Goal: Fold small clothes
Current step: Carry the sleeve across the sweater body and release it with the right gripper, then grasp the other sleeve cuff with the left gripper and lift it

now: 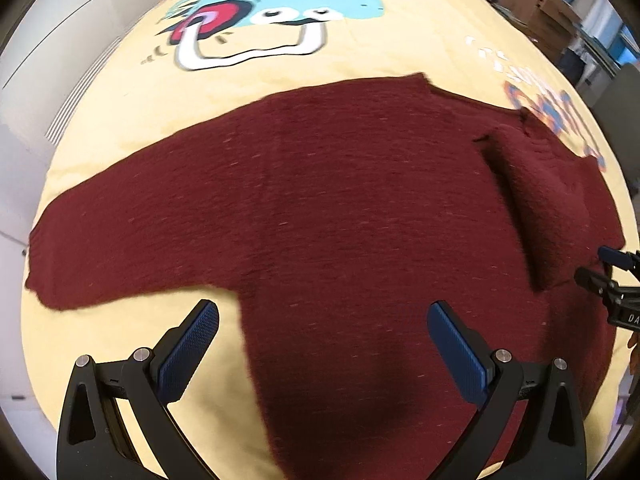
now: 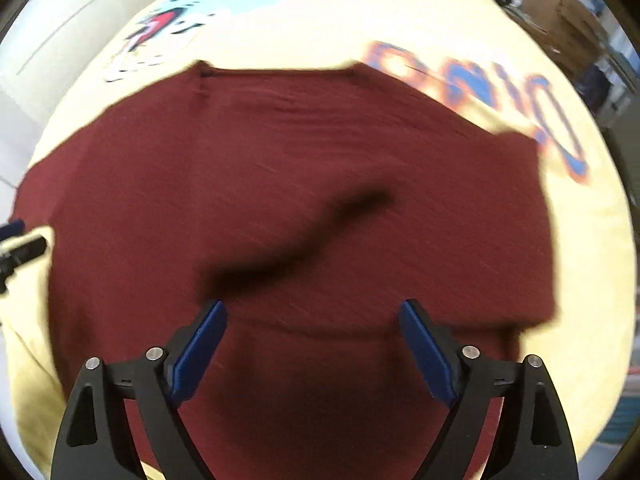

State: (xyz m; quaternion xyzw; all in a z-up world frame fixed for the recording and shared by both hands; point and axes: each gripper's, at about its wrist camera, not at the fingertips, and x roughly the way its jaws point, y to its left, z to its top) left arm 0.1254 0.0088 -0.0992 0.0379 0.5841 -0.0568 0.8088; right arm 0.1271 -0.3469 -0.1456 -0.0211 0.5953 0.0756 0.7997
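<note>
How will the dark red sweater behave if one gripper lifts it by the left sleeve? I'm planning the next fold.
The sweater looks like soft, fuzzy knit lying flat, so it will probably droop and drag rather than hold its shape. The folded-over right sleeve may slip open. Its texture should grip the ridged blue pads fairly well.

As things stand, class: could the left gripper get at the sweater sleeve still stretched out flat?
Probably yes. The left gripper is open above the maroon sweater, and the outstretched sleeve lies flat on the yellow blanket with nothing covering it.
</note>
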